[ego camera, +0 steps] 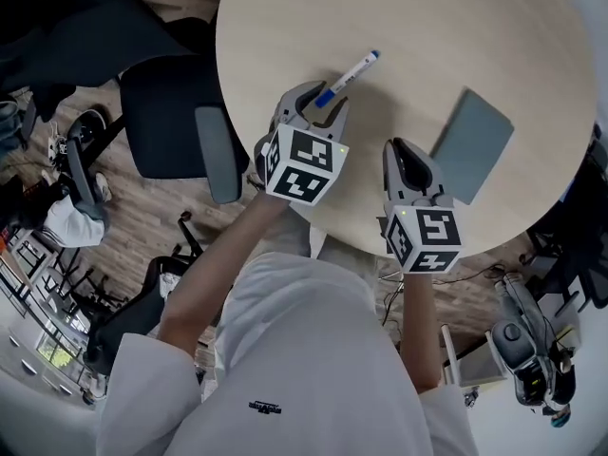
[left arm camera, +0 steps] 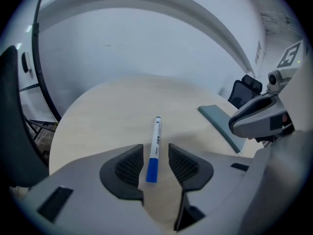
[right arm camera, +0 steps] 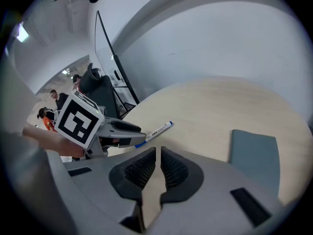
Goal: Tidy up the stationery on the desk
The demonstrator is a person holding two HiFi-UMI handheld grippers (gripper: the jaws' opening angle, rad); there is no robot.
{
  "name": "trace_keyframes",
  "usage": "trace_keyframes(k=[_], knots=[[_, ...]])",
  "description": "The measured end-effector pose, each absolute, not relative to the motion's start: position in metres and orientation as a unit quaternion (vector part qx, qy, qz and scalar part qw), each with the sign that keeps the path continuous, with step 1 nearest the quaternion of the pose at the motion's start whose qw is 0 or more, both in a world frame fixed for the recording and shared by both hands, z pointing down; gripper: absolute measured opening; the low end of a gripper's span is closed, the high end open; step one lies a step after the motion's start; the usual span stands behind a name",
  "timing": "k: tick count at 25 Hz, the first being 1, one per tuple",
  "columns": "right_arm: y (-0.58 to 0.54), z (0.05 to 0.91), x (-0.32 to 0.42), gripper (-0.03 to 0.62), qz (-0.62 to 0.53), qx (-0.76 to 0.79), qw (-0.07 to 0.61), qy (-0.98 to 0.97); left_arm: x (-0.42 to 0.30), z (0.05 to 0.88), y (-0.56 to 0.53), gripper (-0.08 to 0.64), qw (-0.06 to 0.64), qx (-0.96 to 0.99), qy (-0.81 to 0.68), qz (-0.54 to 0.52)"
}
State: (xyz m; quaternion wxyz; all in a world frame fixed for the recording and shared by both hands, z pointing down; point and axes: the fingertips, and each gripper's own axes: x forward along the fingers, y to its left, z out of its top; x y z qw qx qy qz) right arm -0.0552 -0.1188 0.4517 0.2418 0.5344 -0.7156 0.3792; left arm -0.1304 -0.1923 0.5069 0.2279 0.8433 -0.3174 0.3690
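A white marker with a blue cap (ego camera: 348, 77) lies on the round beige table (ego camera: 285, 27). My left gripper (ego camera: 321, 104) is open and low over the table. The marker's blue cap end (left arm camera: 152, 169) lies between the two pads, with a small gap on each side. A grey-blue notebook (ego camera: 472, 144) lies flat to the right. My right gripper (ego camera: 403, 152) hovers near the table's front edge, just left of the notebook (right arm camera: 254, 155). It is shut, with nothing between its pads (right arm camera: 142, 169). The marker (right arm camera: 159, 129) shows ahead of it to the left.
A black office chair (ego camera: 176, 122) stands close to the table's left edge over the wooden floor. Cables and equipment (ego camera: 532, 350) lie on the floor at the lower right. People stand far off (right arm camera: 55, 99) in the right gripper view.
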Motion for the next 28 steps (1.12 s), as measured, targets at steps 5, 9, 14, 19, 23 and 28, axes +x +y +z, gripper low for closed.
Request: trace_keyframes(k=[5, 9, 14, 19, 23, 28], knots=[[-0.121, 0.456, -0.052, 0.046, 0.388, 0.539, 0.240, -0.708, -0.126, 0.523, -0.194, 0.167, 0.238, 0.841, -0.301, 0.381], [-0.121, 0.455, -0.045, 0.046, 0.391, 0.539, 0.240, -0.706, -0.120, 0.528, -0.191, 0.111, 0.239, 0.836, -0.299, 0.393], [-0.118, 0.458, -0.043, 0.046, 0.390, 0.538, 0.238, -0.708, -0.117, 0.534, -0.188, 0.075, 0.252, 0.835, -0.304, 0.384], [-0.111, 0.453, -0.036, 0.046, 0.388, 0.541, 0.231, -0.709, -0.110, 0.524, -0.179, 0.074, 0.251, 0.836, -0.314, 0.374], [-0.105, 0.448, -0.031, 0.046, 0.384, 0.544, 0.226, -0.711, -0.101, 0.515, -0.168, 0.074, 0.259, 0.837, -0.315, 0.365], [-0.088, 0.439, -0.017, 0.046, 0.379, 0.551, 0.219, -0.710, -0.085, 0.504, -0.150, 0.074, 0.257, 0.840, -0.315, 0.359]])
